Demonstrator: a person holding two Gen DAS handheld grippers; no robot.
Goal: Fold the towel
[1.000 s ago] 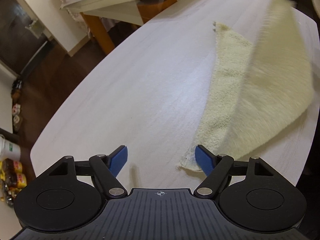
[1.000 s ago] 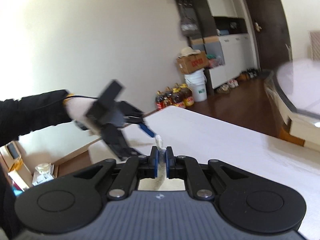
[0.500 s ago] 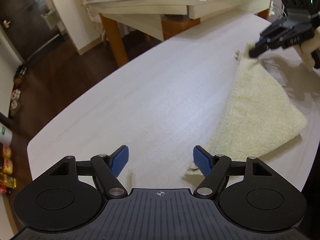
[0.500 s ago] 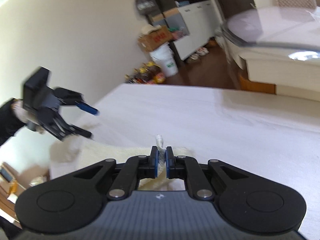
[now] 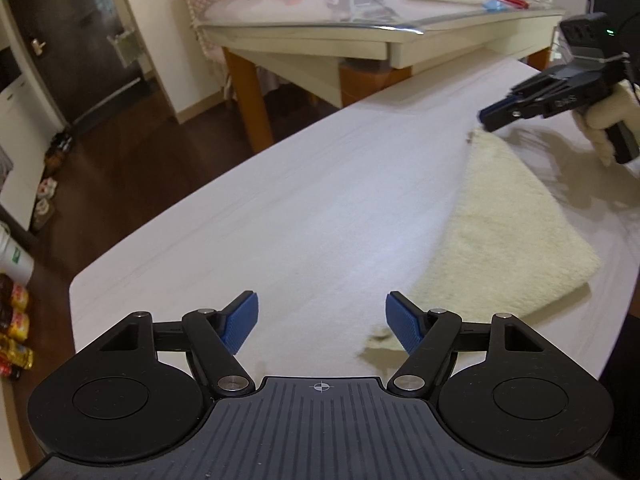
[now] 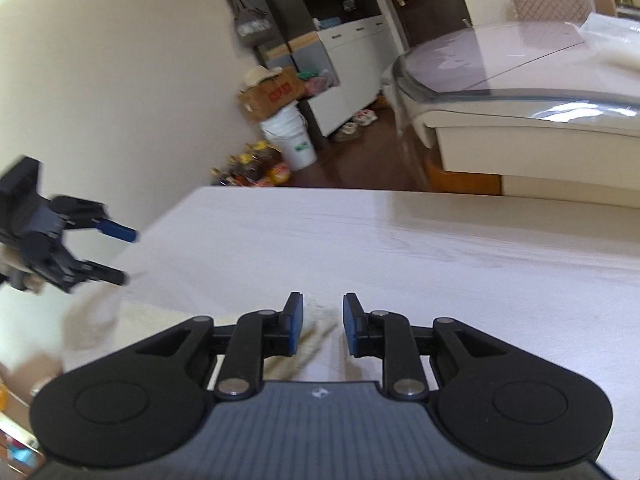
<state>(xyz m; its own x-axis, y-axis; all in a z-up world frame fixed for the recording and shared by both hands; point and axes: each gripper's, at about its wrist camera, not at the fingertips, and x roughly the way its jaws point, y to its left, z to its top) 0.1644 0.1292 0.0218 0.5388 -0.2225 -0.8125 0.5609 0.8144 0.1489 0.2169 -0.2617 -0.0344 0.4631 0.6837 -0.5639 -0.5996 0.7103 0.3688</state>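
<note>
So the towel (image 5: 516, 236) is lying flat on the white table (image 5: 280, 220), folded over into a rough triangle, sitting along the right-hand edge as the left wrist camera sees it. One pointy corner reaches toward the far end of the table, another corner sits right near the close edge.

The left gripper (image 5: 322, 322) is spread wide with nothing in it, hovering over the near end of the table. Its right pad is just beside the towel's near corner, can't tell if it actually touches.

The right gripper (image 6: 320, 322) is at the towel's far corner and its jaws are opening. The corner of the towel lies on the table in the gap between the blue pads and the pads aren't pressing on it. From the left camera you can see that gripper held in a light-gloved hand (image 5: 604, 120), tips just above the towel's tip.

Behind all this there's a glass-topped table (image 5: 380, 12) and a white bucket (image 6: 292, 132) on the floor
</note>
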